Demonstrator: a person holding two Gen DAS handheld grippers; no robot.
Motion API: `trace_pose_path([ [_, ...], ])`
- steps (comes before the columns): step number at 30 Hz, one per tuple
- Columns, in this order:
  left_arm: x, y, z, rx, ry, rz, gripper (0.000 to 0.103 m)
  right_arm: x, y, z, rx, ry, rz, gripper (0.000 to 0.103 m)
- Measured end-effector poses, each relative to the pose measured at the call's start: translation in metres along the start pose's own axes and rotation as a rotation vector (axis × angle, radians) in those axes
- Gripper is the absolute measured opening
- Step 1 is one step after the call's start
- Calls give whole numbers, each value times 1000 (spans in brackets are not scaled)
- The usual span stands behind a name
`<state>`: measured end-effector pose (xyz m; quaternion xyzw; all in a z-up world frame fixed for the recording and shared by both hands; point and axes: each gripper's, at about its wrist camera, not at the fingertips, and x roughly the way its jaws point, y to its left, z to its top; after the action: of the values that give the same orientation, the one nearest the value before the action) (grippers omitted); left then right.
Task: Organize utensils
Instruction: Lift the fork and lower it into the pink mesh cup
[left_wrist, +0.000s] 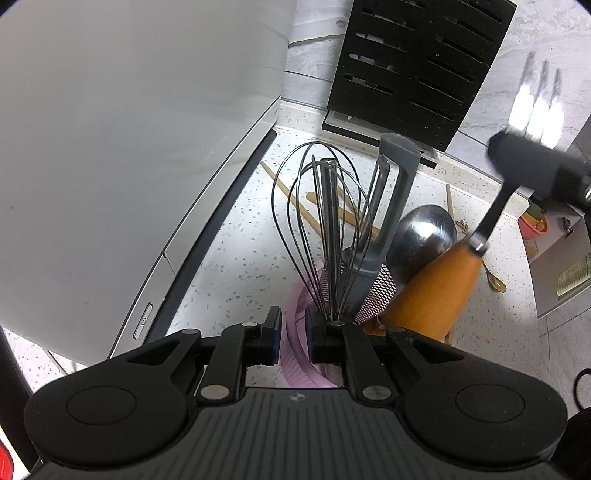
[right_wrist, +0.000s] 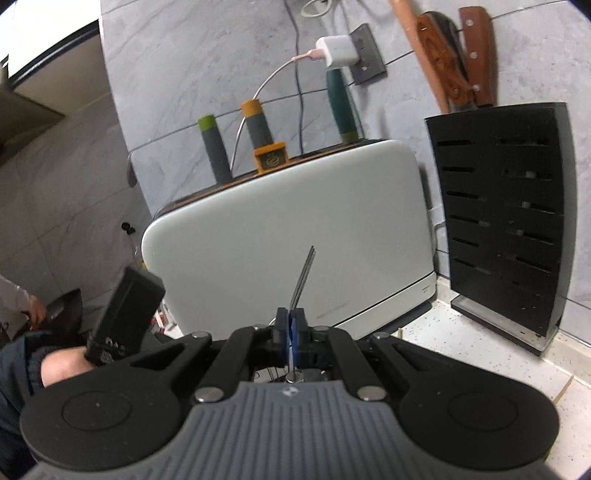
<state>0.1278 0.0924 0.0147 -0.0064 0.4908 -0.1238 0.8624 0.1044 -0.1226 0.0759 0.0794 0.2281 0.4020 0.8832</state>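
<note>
Speckled tabletop (left_wrist: 236, 236) carries the holder (left_wrist: 373, 295) at 6 o'clock. Left gripper (left_wrist: 291, 334) is clamped on its pink rim; right gripper (right_wrist: 291, 325) is clamped on a fork (right_wrist: 303, 273). Next: lower the fork into the holder.

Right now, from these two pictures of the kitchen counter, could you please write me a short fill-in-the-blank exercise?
1. The right tool is shut on a ___ that has a wooden handle.
2. The left tool grips the ___ rim of the holder.
3. Beside the grey spatula in the holder stands a wire ___.
4. The colour of the knife block is ___.

Missing words: fork; pink; whisk; black.
</note>
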Motion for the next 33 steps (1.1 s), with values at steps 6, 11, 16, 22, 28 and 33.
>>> trace_pose_path([
  [6, 0, 0, 0, 0, 0, 0, 14, 16, 10, -14, -102, 58, 6, 0],
  [11, -1, 1, 0, -2, -2, -3, 15, 27, 15, -29, -200, 130, 12, 0],
  [16, -2, 2, 0, 1, -2, -2, 15, 36, 14, -42, -233, 211, 19, 0],
  [22, -3, 3, 0, -2, -3, -3, 15, 46, 5, -52, -181, 253, 26, 0],
  [28, -4, 4, 0, -7, -5, -6, 15, 52, -11, -50, -46, 278, 94, 0],
  [33, -4, 3, 0, -5, -7, 1, 15, 59, -19, -51, -36, 282, 0, 0],
])
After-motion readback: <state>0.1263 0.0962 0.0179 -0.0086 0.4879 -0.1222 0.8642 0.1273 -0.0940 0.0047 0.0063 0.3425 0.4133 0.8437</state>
